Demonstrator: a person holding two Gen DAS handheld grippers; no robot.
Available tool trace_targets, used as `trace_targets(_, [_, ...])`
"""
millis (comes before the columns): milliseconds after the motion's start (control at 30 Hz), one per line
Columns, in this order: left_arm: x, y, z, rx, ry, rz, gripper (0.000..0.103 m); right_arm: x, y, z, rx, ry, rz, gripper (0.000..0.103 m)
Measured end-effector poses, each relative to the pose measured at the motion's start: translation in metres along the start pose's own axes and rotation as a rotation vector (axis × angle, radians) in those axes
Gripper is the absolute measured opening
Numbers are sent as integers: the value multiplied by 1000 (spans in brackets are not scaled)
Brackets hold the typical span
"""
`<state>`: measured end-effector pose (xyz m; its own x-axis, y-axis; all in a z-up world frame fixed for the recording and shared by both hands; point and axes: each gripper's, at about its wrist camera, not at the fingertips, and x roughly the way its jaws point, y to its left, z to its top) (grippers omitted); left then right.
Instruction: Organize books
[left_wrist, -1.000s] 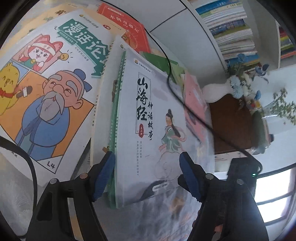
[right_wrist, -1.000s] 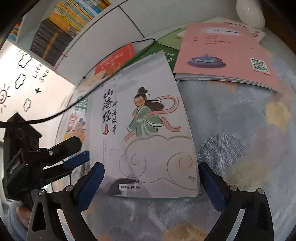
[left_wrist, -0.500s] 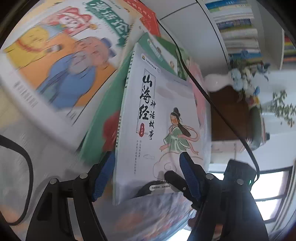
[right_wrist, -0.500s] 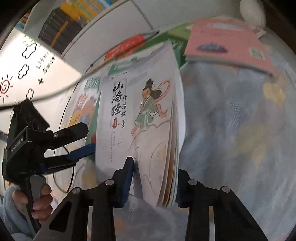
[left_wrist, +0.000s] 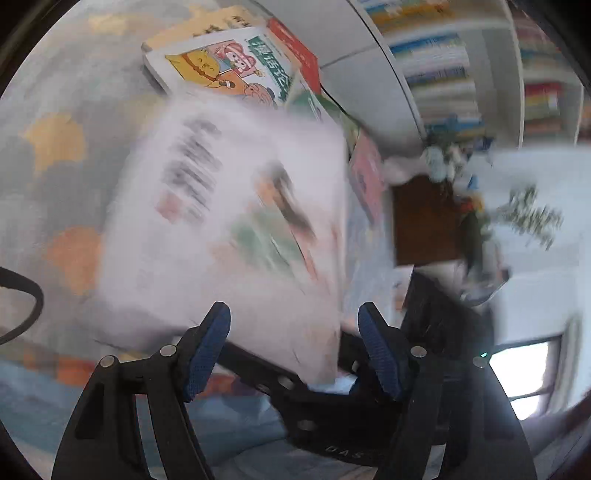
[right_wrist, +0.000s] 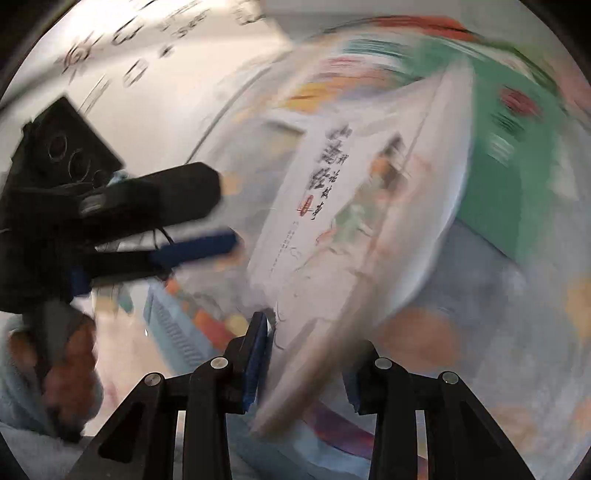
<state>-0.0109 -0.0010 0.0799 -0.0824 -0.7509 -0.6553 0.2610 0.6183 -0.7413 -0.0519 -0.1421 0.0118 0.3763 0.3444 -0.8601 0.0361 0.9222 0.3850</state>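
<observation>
Upper right: we see a white bookshelf (left_wrist: 443, 74) packed with blurred spines.
Right of centre: we make out a dark brown cabinet (left_wrist: 424, 221) with a leafy plant (left_wrist: 532, 218).
Lower right: a bright window (left_wrist: 524, 369).

Blurred white book (left_wrist: 236, 229) (cover unreadable), left hand-held gripper (left_wrist: 295, 347) open beneath, cartoon book (left_wrist: 225, 70) behind

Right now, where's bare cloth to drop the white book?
Bare patterned cloth lies left of the white book, below the cartoon-cover book. Crowded along the back by the white cabinet: cartoon, red and pink books overlap. The right gripper holds the white book.
</observation>
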Motion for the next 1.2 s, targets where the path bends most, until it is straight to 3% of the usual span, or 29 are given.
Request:
trace_targets(67, [-19,3,-4,53,-96,89,66,10,28,12,-84,-14,7,34])
trace_targets(133, [-35,18,0,-6,-132,169,66,28,43,24,-68,-19,54,34])
trace_targets(200, [-55,34,0,-63,-171,147,66,49,55,34,-51,-16,63,34])
trace_targets(300, [-88,49,-5,-111,-255,199,69,86,78,45,-27,23,99,34])
trace_targets(500, [-140,84,-30,-217,-364,347,70,132,96,44,221,81,146,34])
trace_targets(600, [-154,88,-37,-246,-383,416,71,125,116,38,172,99,138,38])
trace_targets(700, [-164,88,-37,-244,-374,494,77,126,125,31,195,143,138,52])
trace_targets(767, [-168,86,-35,-204,-366,574,77,117,124,27,201,149,139,76])
trace_targets(833, [-165,76,-28,-159,-350,674,77,104,117,24,202,152,102,88])
trace_targets(900, [-163,68,-22,-115,-333,719,77,94,116,26,172,135,55,88])
trace_targets(1067, [-150,46,-2,-30,-304,693,78,30,80,35,150,-49,-76,88])
trace_targets(1200, [-138,19,24,27,-255,659,78,-25,40,46,226,-193,-160,91])
